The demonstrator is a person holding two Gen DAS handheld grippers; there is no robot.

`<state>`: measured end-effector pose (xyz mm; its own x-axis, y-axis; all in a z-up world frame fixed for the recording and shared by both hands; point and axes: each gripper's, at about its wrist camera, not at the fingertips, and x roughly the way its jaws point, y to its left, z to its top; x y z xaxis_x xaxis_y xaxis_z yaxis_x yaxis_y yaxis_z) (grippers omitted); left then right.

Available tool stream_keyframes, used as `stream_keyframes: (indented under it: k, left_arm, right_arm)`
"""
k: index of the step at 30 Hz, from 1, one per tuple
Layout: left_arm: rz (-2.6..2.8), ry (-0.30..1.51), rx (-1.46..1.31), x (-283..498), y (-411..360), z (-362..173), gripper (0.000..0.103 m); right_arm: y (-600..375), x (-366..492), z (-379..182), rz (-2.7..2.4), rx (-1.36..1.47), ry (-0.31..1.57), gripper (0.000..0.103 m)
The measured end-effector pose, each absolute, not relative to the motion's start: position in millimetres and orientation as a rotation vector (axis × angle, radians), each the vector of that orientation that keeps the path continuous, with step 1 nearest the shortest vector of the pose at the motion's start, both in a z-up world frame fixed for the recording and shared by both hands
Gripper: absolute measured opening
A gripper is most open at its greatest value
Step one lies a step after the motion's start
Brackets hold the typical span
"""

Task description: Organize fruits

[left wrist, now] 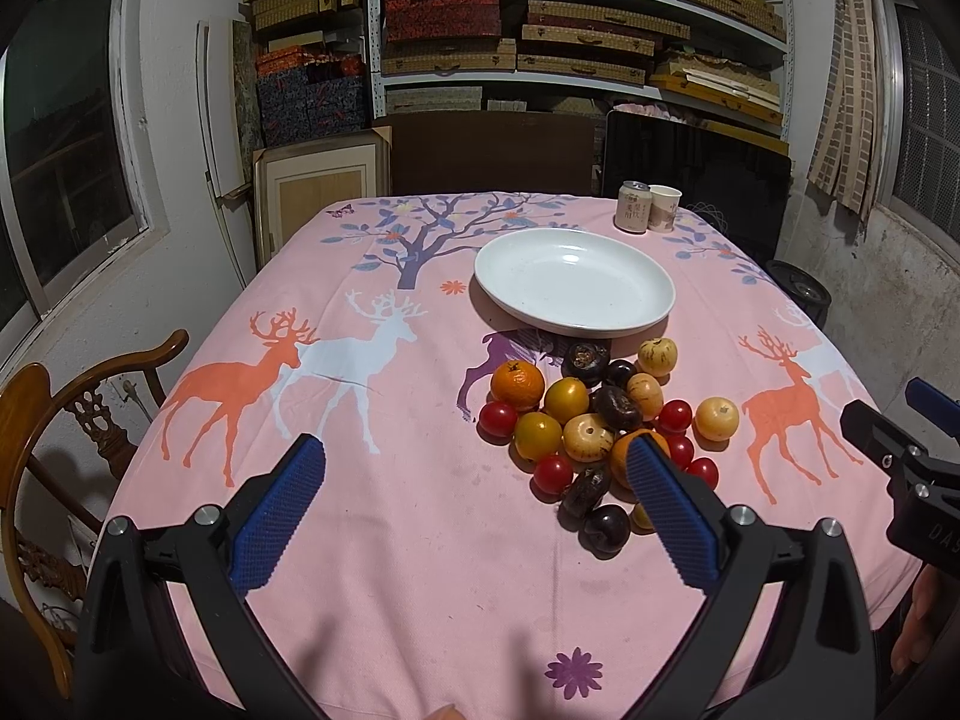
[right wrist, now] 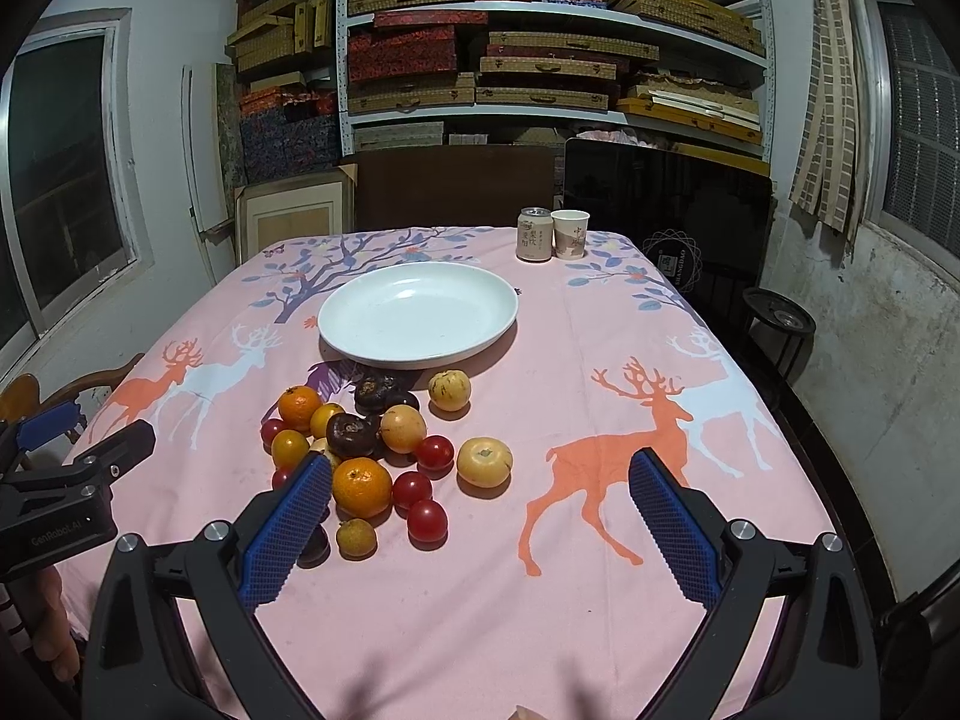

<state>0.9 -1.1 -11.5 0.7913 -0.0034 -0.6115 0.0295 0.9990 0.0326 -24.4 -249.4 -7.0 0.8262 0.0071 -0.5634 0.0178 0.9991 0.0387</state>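
Both grippers — left gripper [left wrist: 474,498] and right gripper [right wrist: 480,516] — are hovering wide apart and empty near the fruit pile [right wrist: 372,450], just near of the bare white plate [right wrist: 360,330]: sorting is not yet starting — next calls for closing on one fruit.

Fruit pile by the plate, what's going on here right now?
A person holds both grippers above the pink tablecloth, fingers apart and holding nothing. The left gripper and right gripper face the fruit pile, which lies loose on the cloth. The white plate beyond it has no fruit on it.
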Motion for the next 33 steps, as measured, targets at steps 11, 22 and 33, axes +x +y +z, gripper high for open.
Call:
stream_keyframes:
  k: [11,22,33]
  left_arm:
    - [-0.017,0.661,0.041,1.5,-1.0,-15.2,0.099]
    - [-0.017,0.662,0.040,1.9,-1.3,-13.3,0.099]
    - [-0.018,0.663,0.055,3.7,-1.3,-19.3,0.099]
  right_arm:
    - [-247.7,-24.4,-11.6,-0.005,0.041,0.601,0.099]
    - [-247.3,-23.8,-13.1,-0.005,0.041,0.606,0.099]
    - [-247.3,-22.6,-17.1,-0.012,0.027,0.602,0.099]
